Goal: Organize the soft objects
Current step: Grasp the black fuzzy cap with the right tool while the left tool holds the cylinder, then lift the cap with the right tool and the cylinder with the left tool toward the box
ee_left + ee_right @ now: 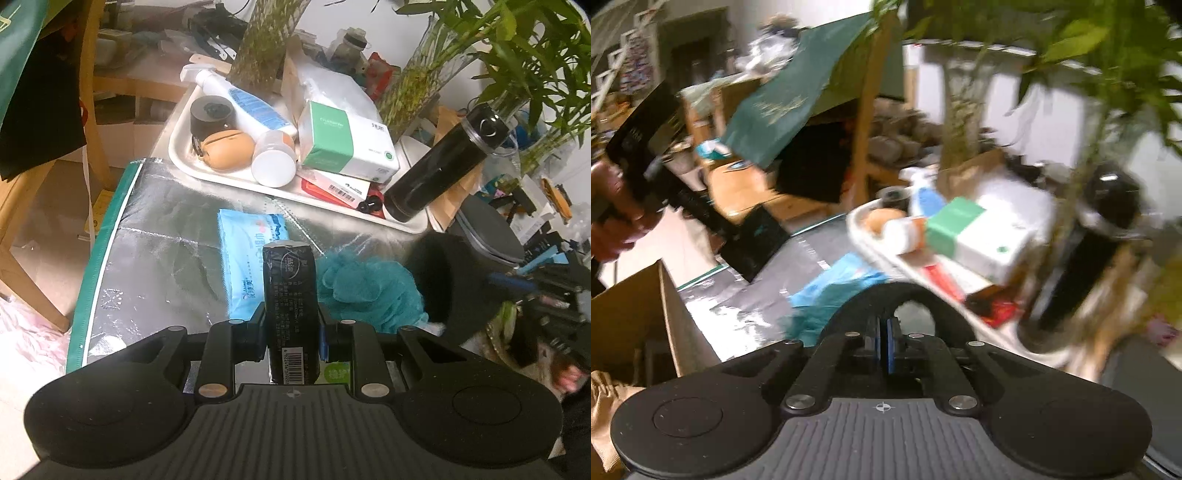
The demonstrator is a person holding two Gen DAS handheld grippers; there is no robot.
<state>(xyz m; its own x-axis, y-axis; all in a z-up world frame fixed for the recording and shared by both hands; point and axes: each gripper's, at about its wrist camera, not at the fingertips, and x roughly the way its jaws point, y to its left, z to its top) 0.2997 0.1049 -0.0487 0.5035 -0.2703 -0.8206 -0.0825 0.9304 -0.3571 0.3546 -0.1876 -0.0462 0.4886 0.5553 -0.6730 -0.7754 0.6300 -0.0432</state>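
My left gripper (291,317) is shut on a black tissue pack (290,295) and holds it upright above the silver mat (155,266). A light blue wet-wipe pack (243,254) lies on the mat just ahead, with a teal fuzzy cloth (365,284) to its right. My right gripper (886,332) is shut on a black curved soft item (886,299); that item also shows as a black mass (450,284) at the right of the left wrist view. The right wrist view is blurred; the wipe pack (846,277) and the left gripper with the black pack (753,240) show in it.
A white tray (177,147) at the back holds a spray bottle (240,99), a green-white tissue box (347,140), a black flask (443,166) and small items. Vases of green plants (417,92) stand behind. A cardboard box (639,325) is at the left in the right wrist view.
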